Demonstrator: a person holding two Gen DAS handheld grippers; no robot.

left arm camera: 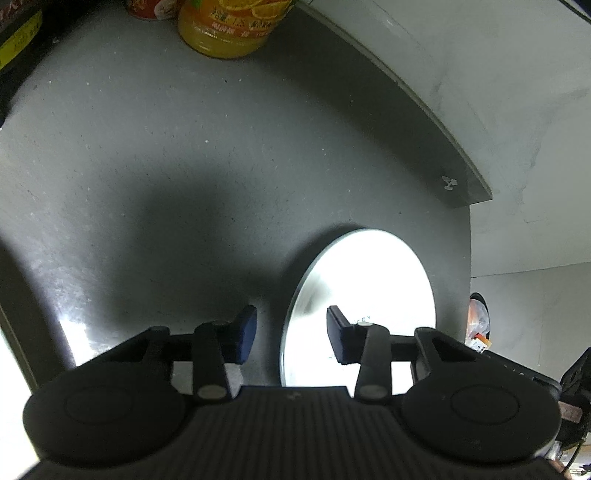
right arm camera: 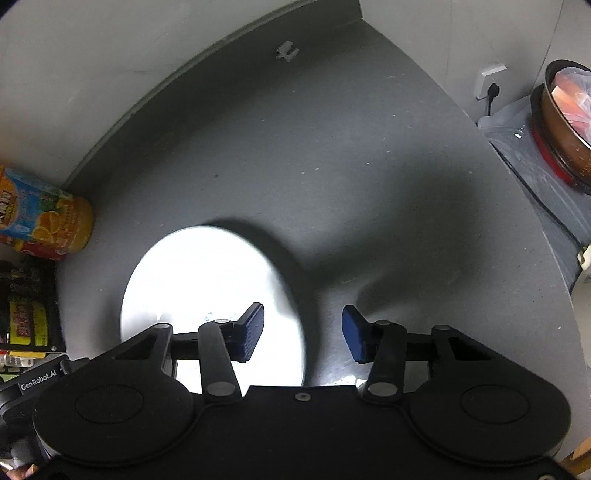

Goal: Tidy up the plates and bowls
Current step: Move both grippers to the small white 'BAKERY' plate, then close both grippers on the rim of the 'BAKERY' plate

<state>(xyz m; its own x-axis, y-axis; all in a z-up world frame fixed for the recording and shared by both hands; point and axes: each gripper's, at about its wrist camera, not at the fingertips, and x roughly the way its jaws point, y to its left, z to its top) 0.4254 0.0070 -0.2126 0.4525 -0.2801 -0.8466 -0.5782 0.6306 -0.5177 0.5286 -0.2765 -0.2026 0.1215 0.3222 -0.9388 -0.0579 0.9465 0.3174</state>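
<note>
The task looks barely begun. One white plate (left arm camera: pixel 364 291) lies flat on the dark grey bench (left arm camera: pixel 166 155), near its right-hand end, and no bowl or second plate shows in either view, so whatever stacking or sorting is meant appears still ahead.

The left gripper (left arm camera: pixel 291 334) hangs over the plate's left rim with its jaws partly open; one pad stands over the plate, the other over bare bench, the rim between them, and neither pad presses on it. The right gripper (right arm camera: pixel 303 334) straddles the opposite rim in the same way, jaws partly open and holding nothing. It looks like a two-sided lift is being set up.

For room: the middle of the bench is bare. A low lip meets the wall (left arm camera: pixel 480 74) behind. The bench edge drops off just beyond the plate on the right, where a brown pot (right arm camera: pixel 565 122) lined with plastic sits off the bench. An orange juice bottle (left arm camera: pixel 229 29) and dark packets (right arm camera: pixel 26 314) crowd the far left corner, well apart from the plate.
</note>
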